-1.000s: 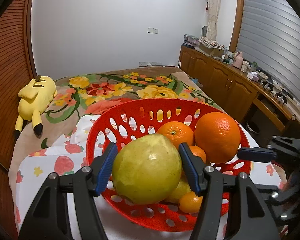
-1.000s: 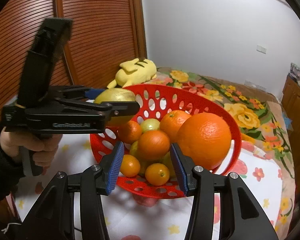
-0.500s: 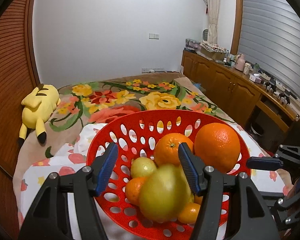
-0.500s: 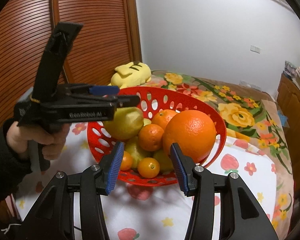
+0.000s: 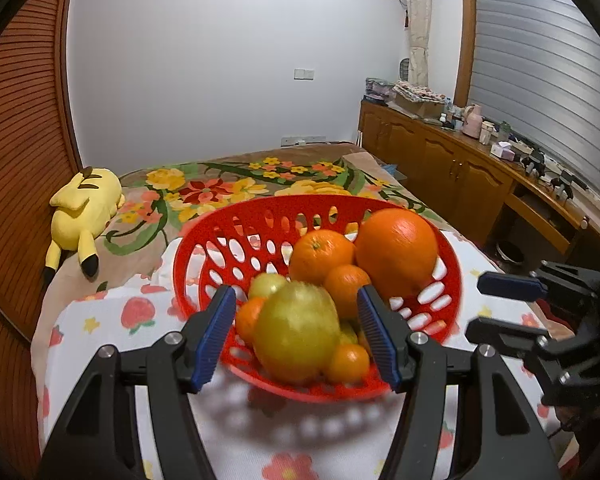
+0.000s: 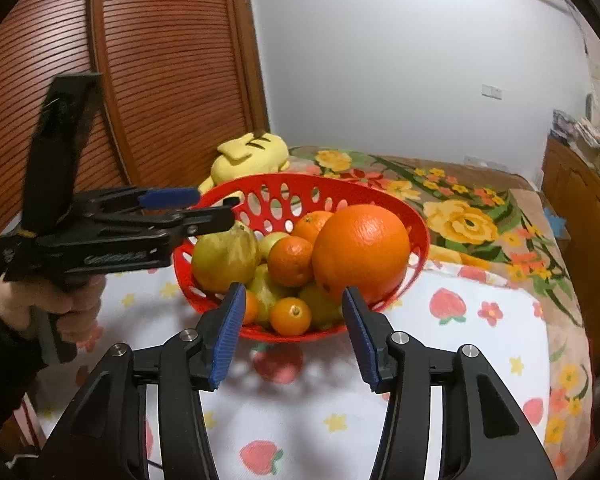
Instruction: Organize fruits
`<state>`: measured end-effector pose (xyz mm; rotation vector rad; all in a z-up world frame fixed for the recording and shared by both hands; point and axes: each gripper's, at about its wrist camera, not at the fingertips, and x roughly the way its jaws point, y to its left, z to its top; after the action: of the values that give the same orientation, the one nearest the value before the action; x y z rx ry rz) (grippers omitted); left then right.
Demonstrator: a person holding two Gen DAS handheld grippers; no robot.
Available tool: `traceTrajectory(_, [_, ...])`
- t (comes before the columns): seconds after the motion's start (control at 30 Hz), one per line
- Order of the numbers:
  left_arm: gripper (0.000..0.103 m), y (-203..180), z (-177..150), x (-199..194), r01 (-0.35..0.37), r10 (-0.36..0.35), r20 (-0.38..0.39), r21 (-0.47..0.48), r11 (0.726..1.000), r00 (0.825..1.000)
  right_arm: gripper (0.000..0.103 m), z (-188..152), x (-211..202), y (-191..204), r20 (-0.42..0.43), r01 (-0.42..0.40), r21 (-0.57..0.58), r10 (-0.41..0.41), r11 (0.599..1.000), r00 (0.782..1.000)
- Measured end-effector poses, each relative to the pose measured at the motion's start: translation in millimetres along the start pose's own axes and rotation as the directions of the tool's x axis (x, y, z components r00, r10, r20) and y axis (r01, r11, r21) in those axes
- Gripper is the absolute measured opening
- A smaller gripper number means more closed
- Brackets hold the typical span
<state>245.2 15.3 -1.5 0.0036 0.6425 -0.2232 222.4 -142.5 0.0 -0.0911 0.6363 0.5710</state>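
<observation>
A red perforated basket (image 5: 220, 240) (image 6: 380, 196) stands on a strawberry-print cloth and holds several fruits. A large yellow-green pear (image 5: 296, 330) (image 6: 225, 258) lies at the basket's near-left side, beside a big orange (image 5: 396, 250) (image 6: 361, 254) and smaller oranges (image 5: 322, 254) (image 6: 291, 260). My left gripper (image 5: 296, 336) is open and empty, just short of the basket, with the pear loose beyond its jaws. My right gripper (image 6: 294, 332) is open and empty in front of the basket.
The cloth (image 6: 440, 360) covers a table in front of a bed with a floral blanket (image 5: 228, 188). A yellow plush toy (image 5: 84, 208) lies on the bed by a wooden slatted wall. A wooden cabinet (image 5: 440, 160) with clutter runs along the right.
The left gripper let go of the pear, which dropped into the basket, then drew back and up. The right gripper drew back slightly from the basket.
</observation>
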Motion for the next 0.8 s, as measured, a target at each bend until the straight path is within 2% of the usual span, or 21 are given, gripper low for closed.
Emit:
traceTrajectory(0.2, [0.065,-11,-15,-27,-0.009,0.009,0.022,0.012,1.0,1.0,0.055,-11,-14,5,0.019,0.028,0.025,-0.028,0.999,0.999])
traceTrajectory(0.63, [0.073,-30,-44,-102,-0.036,0.035,0.129,0.004,0.999,0.991,0.068,-25,-60,30,0.105,0.093,0.036,-0.096,0.995,0.99])
traceTrajectory(0.8, [0.083,-37,-51,-126,-0.058,0.055,0.161,0.009,0.998,0.985,0.074,-29,-78,40,0.146,0.118,0.04,-0.122,0.992,0.982])
